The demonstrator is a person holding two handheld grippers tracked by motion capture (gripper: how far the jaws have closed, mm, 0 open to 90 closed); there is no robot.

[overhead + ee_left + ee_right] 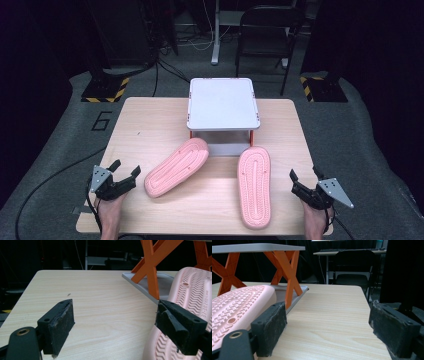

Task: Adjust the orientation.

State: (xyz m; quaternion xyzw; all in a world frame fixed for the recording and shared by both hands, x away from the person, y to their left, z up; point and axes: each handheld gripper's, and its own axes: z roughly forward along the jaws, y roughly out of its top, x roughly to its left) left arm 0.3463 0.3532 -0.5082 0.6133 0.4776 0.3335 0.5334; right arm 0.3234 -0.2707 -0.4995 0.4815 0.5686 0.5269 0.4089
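You held both grippers, left [123,176] and right [302,181], with fingers spread, gripping nothing, flanking two pink rubber slippers [177,167] lying sole-up at the light wooden counter's [150,120] six o'clock, apparently ready to grasp one each.

pink soles on pale wood

both slippers, the left slipper [176,167] and the right slipper [254,185], are salmon pink with a ribbed zigzag tread. the bench [150,120] is pale wood with fine grain. the small rack [222,102] has a light grey top and orange crossed legs. each hand-held gripper, left [122,177] and right [301,180], is black with a grey plate.
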